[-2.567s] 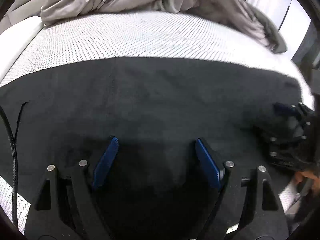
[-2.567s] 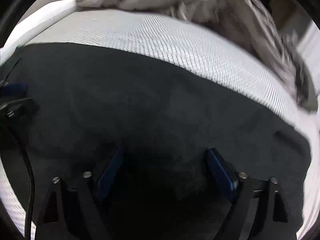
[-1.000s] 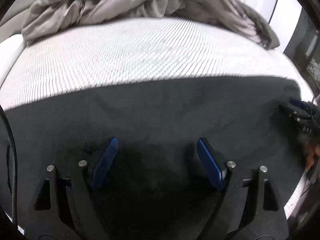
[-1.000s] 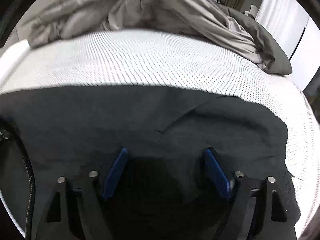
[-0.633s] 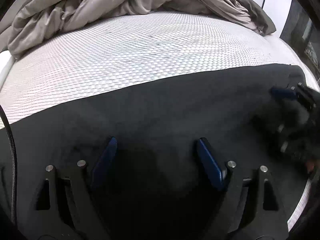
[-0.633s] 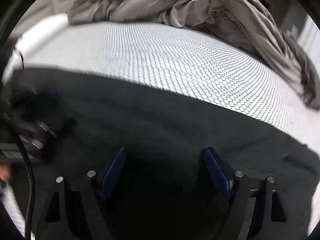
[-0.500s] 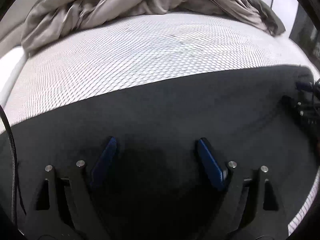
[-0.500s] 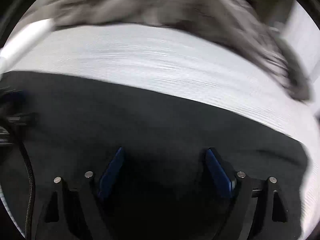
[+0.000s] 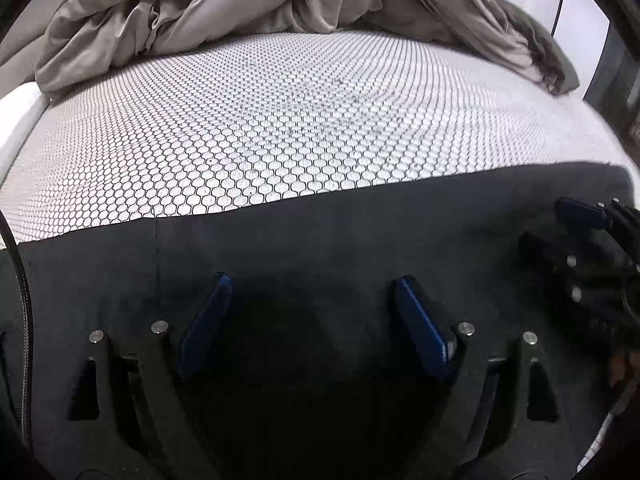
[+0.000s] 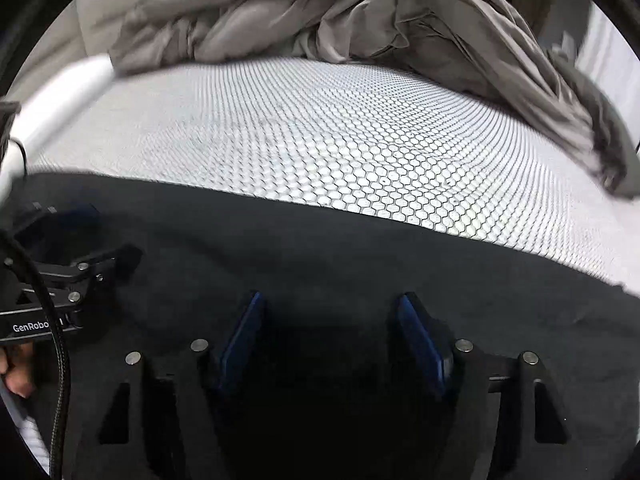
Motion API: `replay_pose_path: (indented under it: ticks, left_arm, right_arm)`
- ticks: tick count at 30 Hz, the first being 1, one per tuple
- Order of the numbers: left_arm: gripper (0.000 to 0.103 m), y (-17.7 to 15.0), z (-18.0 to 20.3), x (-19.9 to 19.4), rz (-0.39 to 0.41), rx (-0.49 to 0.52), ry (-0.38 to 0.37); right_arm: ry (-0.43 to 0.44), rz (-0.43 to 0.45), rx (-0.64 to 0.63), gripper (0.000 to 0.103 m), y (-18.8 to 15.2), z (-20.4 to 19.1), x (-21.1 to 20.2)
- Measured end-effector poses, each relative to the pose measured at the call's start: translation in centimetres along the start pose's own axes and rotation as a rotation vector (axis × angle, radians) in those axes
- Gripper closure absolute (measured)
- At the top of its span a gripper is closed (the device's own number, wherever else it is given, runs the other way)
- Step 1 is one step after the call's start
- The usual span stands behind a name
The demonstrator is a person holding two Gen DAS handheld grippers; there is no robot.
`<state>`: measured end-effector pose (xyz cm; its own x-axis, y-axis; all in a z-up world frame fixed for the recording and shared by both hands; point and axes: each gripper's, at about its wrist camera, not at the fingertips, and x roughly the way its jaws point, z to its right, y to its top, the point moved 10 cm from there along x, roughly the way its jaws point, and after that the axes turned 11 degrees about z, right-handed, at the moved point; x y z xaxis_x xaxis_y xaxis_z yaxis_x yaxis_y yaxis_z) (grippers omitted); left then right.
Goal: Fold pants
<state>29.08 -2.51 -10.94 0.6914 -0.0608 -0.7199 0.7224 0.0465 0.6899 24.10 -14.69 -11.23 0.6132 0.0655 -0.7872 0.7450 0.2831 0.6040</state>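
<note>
Black pants (image 9: pixel 360 232) lie flat across the near part of a bed, their far edge running straight over the mattress. My left gripper (image 9: pixel 313 282) hangs just above the dark cloth, jaws wide open, with nothing pinched between the blue pads. My right gripper (image 10: pixel 330 299) is also low over the pants (image 10: pixel 360 248). Its jaws are closing, still apart, and only flat cloth lies under them. Each view shows the other gripper: the right one (image 9: pixel 560 224) at the pants' right end, the left one (image 10: pixel 80 240) at the left end.
The mattress (image 9: pixel 300 120) has a white cover with a black honeycomb print. A crumpled grey duvet (image 10: pixel 320 12) is heaped along the far side. A black cable (image 10: pixel 60 360) and a person's fingers (image 10: pixel 16 376) show at the left edge.
My right gripper's jaws have narrowed. Both grippers have shifted over the pants, and the left one now sits at the left edge of the right wrist view again.
</note>
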Motion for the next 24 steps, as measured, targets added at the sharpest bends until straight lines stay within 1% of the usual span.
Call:
replay_pose_path:
  ticks: [2,4,5,6,7,8,9,10,11,12,13,14,15,16,17,19,20,21,22,23,24]
  left_arm:
    - [0.020,-0.2,-0.2,-0.1,0.007,-0.002,-0.008]
    - [0.020,-0.1,-0.4,0.0,0.011,-0.013,-0.016]
    - [0.020,-0.1,-0.3,0.0,0.011,-0.011,-0.015]
    - [0.020,0.2,-0.6,0.2,0.010,-0.010,-0.015]
    - [0.020,0.2,-0.5,0.3,0.010,-0.006,-0.015]
    - [0.019,0.4,-0.6,0.4,0.008,-0.002,-0.012]
    - [0.019,0.1,-0.8,0.2,0.007,0.002,-0.008]
    - [0.019,0.1,-0.8,0.2,0.006,0.004,-0.004]
    - [0.019,0.1,-1.1,0.1,0.005,0.004,0.000]
    - [0.019,0.1,-1.2,-0.4,0.001,0.003,0.014]
    - [0.021,0.2,-1.4,-0.9,-0.004,0.000,0.024]
    - [0.021,0.4,-0.9,-1.9,0.002,-0.014,0.005]
    - [0.021,0.6,0.0,-2.8,0.013,-0.019,-0.036]
    - [0.021,0.7,1.7,-4.0,0.027,-0.004,-0.105]
    - [0.020,0.6,2.8,-4.6,0.028,0.014,-0.135]
    - [0.020,-0.6,5.7,-4.8,-0.007,0.072,-0.190]
    - [0.020,-1.5,6.7,-4.4,-0.035,0.101,-0.211]
    - [0.020,-2.5,7.1,-3.8,-0.063,0.126,-0.197]
    - [0.020,-3.1,7.1,-3.3,-0.074,0.143,-0.174]
    - [0.019,-3.4,6.9,-3.2,-0.065,0.161,-0.161]
    - [0.018,-3.4,6.8,-3.3,-0.059,0.162,-0.163]
  right_arm:
    - [-0.079,0.010,0.011,0.032,0.1,3.0,-0.3]
    - [-0.288,0.004,0.021,0.032,-0.7,9.2,-0.8]
    - [-0.373,-0.005,0.041,0.032,-1.2,12.6,-1.0]
    - [-0.439,-0.013,0.083,0.032,-1.9,15.6,-1.4]
    - [-0.490,-0.014,0.135,0.032,-2.8,18.0,-2.2]
    - [-0.523,-0.017,0.164,0.039,-3.1,19.7,-2.7]
    - [-0.529,-0.012,0.200,0.044,-3.7,21.3,-3.2]
    - [-0.492,-0.003,0.241,0.047,-4.3,22.0,-3.5]
    - [-0.476,0.008,0.243,0.047,-4.2,22.0,-3.7]
    - [-0.477,0.017,0.212,0.047,-4.0,21.7,-4.1]
    - [-0.459,0.026,0.170,0.047,-3.6,20.8,-4.7]
    - [-0.440,0.032,0.155,0.047,-3.4,20.3,-4.9]
    - [-0.395,0.045,0.148,0.047,-3.1,19.3,-5.5]
    - [-0.318,0.059,0.149,0.047,-2.7,17.8,-6.0]
    - [-0.226,0.061,0.141,0.046,-2.3,15.8,-6.1]
    - [-0.093,0.060,0.078,0.045,-1.7,11.9,-5.8]
    - [-0.047,0.057,0.045,0.044,-1.9,10.2,-5.7]
    - [0.001,0.042,0.011,0.044,-2.3,8.4,-5.4]
    - [0.042,0.003,-0.029,0.044,-3.0,6.8,-4.5]
    - [0.041,-0.019,-0.056,0.044,-3.3,6.0,-3.9]
    - [0.029,-0.032,-0.091,0.042,-4.1,5.9,-3.7]
